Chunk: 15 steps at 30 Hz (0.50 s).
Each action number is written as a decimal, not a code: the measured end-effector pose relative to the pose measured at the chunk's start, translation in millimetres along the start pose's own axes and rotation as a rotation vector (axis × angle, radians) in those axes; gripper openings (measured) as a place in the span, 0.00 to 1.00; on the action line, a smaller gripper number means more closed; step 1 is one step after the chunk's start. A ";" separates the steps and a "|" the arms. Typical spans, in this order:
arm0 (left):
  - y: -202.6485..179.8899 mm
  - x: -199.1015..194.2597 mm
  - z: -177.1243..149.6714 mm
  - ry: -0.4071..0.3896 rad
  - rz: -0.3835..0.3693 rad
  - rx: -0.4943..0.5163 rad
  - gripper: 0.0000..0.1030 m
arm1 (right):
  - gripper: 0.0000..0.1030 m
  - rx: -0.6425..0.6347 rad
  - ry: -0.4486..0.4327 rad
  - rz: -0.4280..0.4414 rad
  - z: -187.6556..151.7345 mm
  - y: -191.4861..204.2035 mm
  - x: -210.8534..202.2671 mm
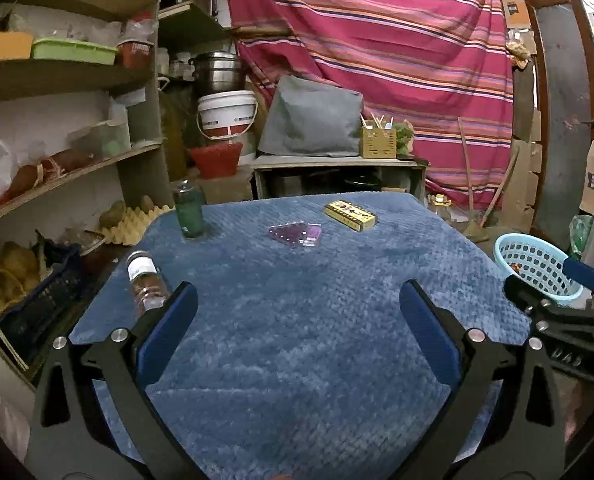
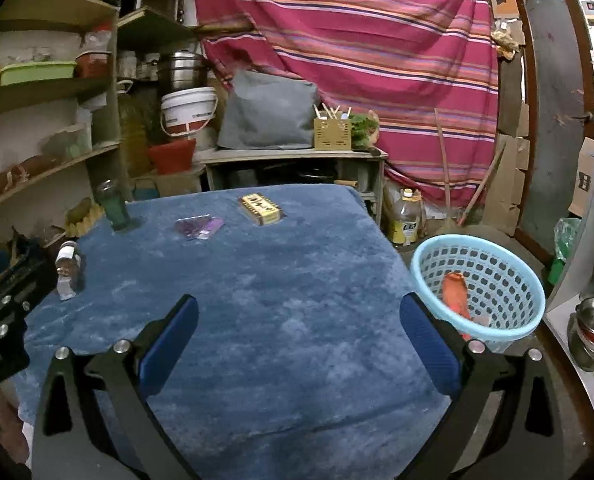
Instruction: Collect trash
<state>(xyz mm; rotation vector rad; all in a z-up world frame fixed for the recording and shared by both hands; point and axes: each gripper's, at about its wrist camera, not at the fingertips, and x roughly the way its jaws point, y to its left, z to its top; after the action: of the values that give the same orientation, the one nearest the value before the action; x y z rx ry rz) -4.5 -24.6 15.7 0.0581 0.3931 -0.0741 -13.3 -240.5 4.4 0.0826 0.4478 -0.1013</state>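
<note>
A table with a blue cover (image 1: 297,300) (image 2: 257,280) holds a yellow box (image 1: 349,215) (image 2: 261,209), a purple plastic wrapper (image 1: 296,235) (image 2: 199,227), an upright green bottle (image 1: 188,209) (image 2: 114,205) and a clear bottle (image 1: 145,280) (image 2: 68,270) lying at the left edge. A light blue basket (image 2: 479,286) (image 1: 537,268) stands right of the table with an orange wrapper (image 2: 455,290) inside. My left gripper (image 1: 297,308) is open and empty over the near table. My right gripper (image 2: 297,320) is open and empty, its right finger in front of the basket.
Wooden shelves (image 1: 77,76) with boxes and bags stand on the left. A low bench (image 1: 337,164) with a grey bag stands behind the table, before a striped pink curtain (image 1: 377,40). A yellow oil bottle (image 2: 407,216) stands on the floor. Steel pots (image 2: 593,328) sit at far right.
</note>
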 end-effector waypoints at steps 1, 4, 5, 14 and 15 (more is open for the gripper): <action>2.0 0.6 -1.6 0.002 -0.002 -0.009 0.95 | 0.96 -0.009 -0.004 -0.009 -2.3 5.6 -0.7; 11.1 2.6 -10.2 0.007 0.005 -0.029 0.95 | 0.96 -0.034 -0.009 -0.030 -8.4 16.5 -1.9; 13.5 3.5 -13.1 0.009 0.013 -0.031 0.95 | 0.96 -0.040 -0.014 -0.034 -11.4 21.0 -2.5; 28.2 9.2 -24.6 0.035 -0.005 -0.072 0.95 | 0.96 -0.052 -0.024 -0.036 -21.2 32.5 -5.4; 28.4 8.2 -25.3 0.029 -0.003 -0.067 0.95 | 0.96 -0.048 -0.026 -0.033 -21.9 32.8 -6.1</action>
<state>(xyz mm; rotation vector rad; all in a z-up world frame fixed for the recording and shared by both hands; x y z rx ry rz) -4.2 5.0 -9.6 -0.0076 0.4243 -0.0629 -24.3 -205.2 -10.7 0.0265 0.4255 -0.1240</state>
